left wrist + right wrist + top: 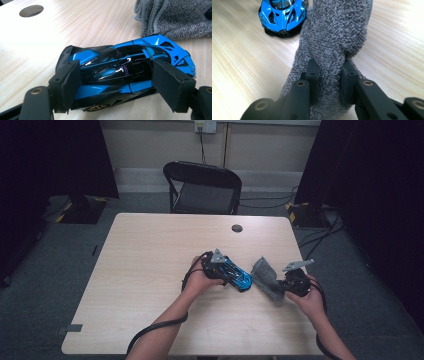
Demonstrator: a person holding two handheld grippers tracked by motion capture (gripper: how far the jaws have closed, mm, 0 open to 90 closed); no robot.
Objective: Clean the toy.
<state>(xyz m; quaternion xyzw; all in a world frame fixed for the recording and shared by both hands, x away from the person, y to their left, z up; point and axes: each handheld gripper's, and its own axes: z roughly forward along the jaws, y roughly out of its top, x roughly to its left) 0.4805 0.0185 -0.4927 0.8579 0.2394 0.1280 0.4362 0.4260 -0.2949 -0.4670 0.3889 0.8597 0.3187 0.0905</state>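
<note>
Nearest the lens in the right gripper view, your right claw [328, 82] pinches a fold of the grey terry cloth [334, 37], both black pads sunk into the pile with the fabric bunched between them. The cloth runs from the bottom centre of that frame to the top, and its far end lies just beside the nose of the blue and black toy sports car [283, 15] at upper left.

In the left gripper view, your left claw [116, 83] clamps the toy sports car [125, 70] across its length: one pad presses on the tail at lower left of the frame, the other on the cabin side at lower right. The car lies tipped on its side on the pale wood worktop [37, 45], a gold wheel showing at the bottom edge. The cloth [172, 17] sits in the upper right corner, close to the car's nose. A round cable hole [31, 10] is at upper left.

From the high view, your left claw [235, 276] and the car [237, 274] are right of the worktop's [150, 270] centre. The cloth [265, 277] is immediately right of the car, with your right claw [281, 287] at its lower right end. A black folding chair [202, 187] stands beyond the far edge, at top centre.
</note>
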